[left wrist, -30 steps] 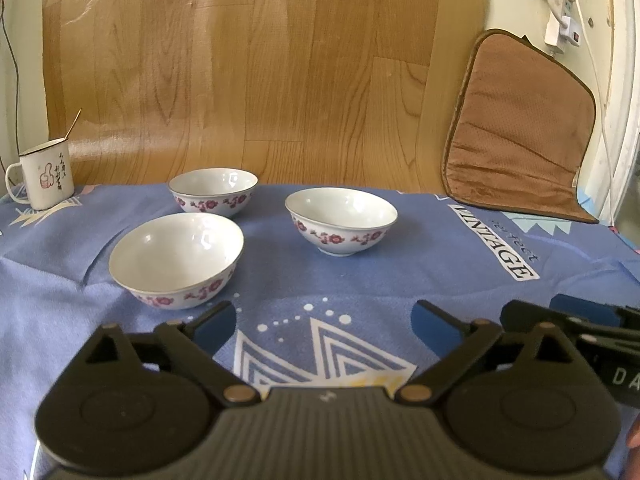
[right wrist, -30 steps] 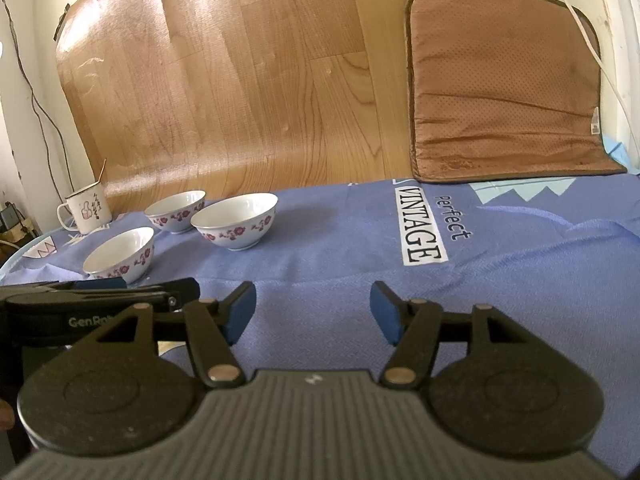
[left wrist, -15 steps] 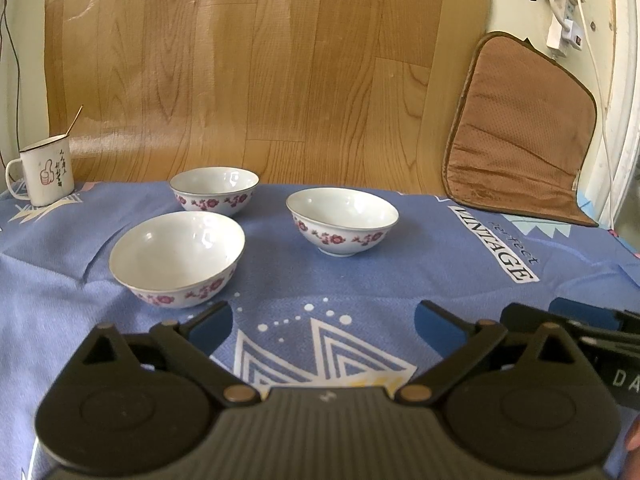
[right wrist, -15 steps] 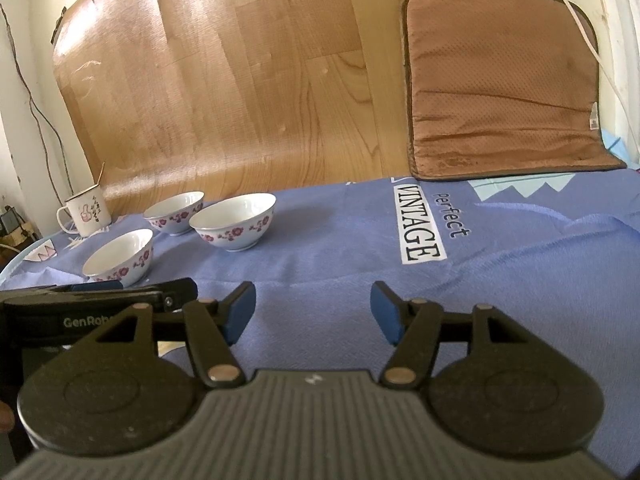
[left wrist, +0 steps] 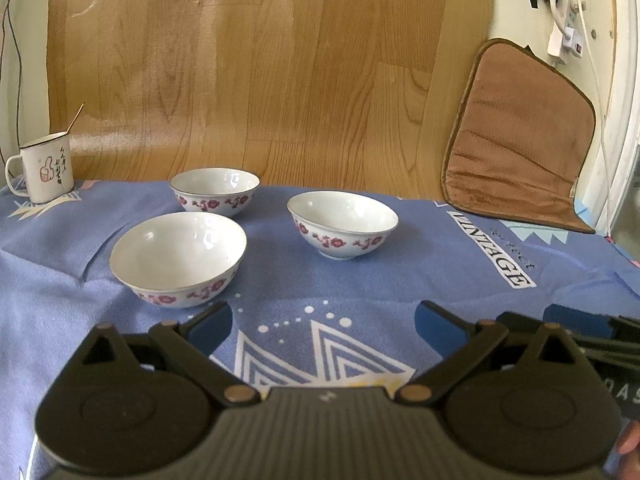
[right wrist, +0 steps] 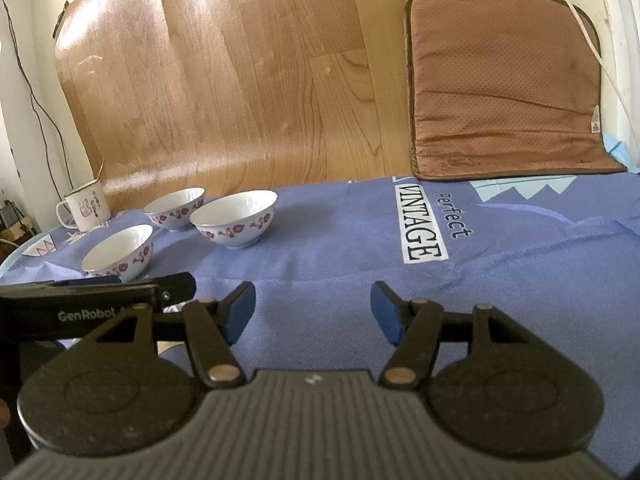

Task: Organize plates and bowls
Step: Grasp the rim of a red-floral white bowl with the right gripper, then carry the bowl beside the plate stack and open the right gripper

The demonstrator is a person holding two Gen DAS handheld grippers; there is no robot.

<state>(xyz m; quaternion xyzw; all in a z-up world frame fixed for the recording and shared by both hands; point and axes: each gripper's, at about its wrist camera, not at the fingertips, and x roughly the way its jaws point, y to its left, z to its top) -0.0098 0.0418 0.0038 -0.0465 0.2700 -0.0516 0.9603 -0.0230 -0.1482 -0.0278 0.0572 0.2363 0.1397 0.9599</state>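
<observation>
Two grippers sit low in the frames, near edge first: the left gripper point(left wrist: 323, 322) has its blue pads spread wide with only tablecloth between them, and the right gripper point(right wrist: 313, 310) is likewise spread and pinching nothing. Over the last second nothing has changed; both hold the same pose and the bowls lie exactly where they were, so I judge the organizing has not yet begun and a first pick is still to be chosen. Just beyond the left gripper's left pad, at lower left of centre in the left wrist view, stands the nearest bowl point(left wrist: 179, 259); the right-hand bowl point(left wrist: 342, 225) sits apart at mid-frame, and the far bowl point(left wrist: 215, 191) is behind, all upright and unstacked on the blue tablecloth point(left wrist: 400, 272). Farther back, at the left edge, is an enamel mug point(left wrist: 45, 174) with a thin stick in it, then the wood-grain sheet point(left wrist: 260, 72) against the wall and a brown cushion point(left wrist: 520, 136) at upper right. No plates show anywhere. The person's hands are cut off at the bottom corners, and the cloth's near edge hides behind the gripper bodies.
</observation>
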